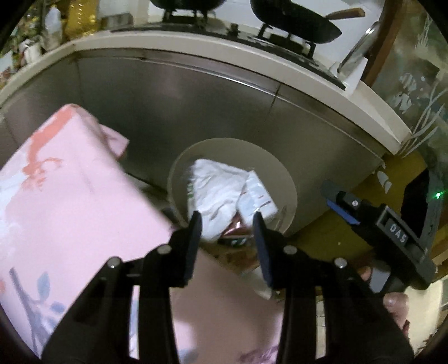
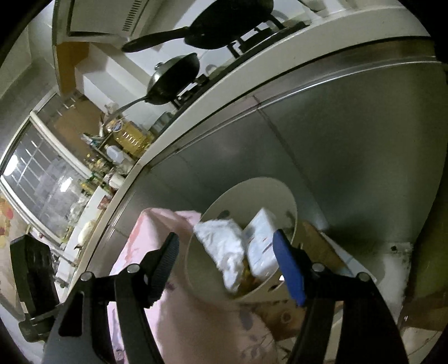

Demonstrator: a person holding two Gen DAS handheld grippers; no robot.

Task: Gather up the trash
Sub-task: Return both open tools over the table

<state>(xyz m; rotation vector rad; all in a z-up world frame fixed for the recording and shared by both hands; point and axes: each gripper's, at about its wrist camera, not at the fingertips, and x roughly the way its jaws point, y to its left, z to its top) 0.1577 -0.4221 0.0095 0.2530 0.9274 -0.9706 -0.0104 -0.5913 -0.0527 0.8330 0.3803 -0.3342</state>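
Observation:
A round cream trash bin (image 1: 288, 182) stands on the floor against a steel cabinet front. Inside lie crumpled white tissue (image 1: 215, 190) and a white tissue pack (image 1: 259, 196). My left gripper (image 1: 226, 224) is open and empty, hovering above the bin's near side. The right gripper's body (image 1: 392, 232) shows at the right of the left wrist view. In the right wrist view the bin (image 2: 224, 201) holds the tissue (image 2: 224, 249) and the pack (image 2: 261, 246). My right gripper (image 2: 228, 260) is open and empty above the bin.
A table with a pink floral cloth (image 1: 70, 201) stands left of the bin, close to both grippers. The steel cabinet front (image 1: 182, 106) carries a counter with a stove and black woks (image 1: 296, 22). Cardboard (image 2: 322, 246) lies on the floor beside the bin.

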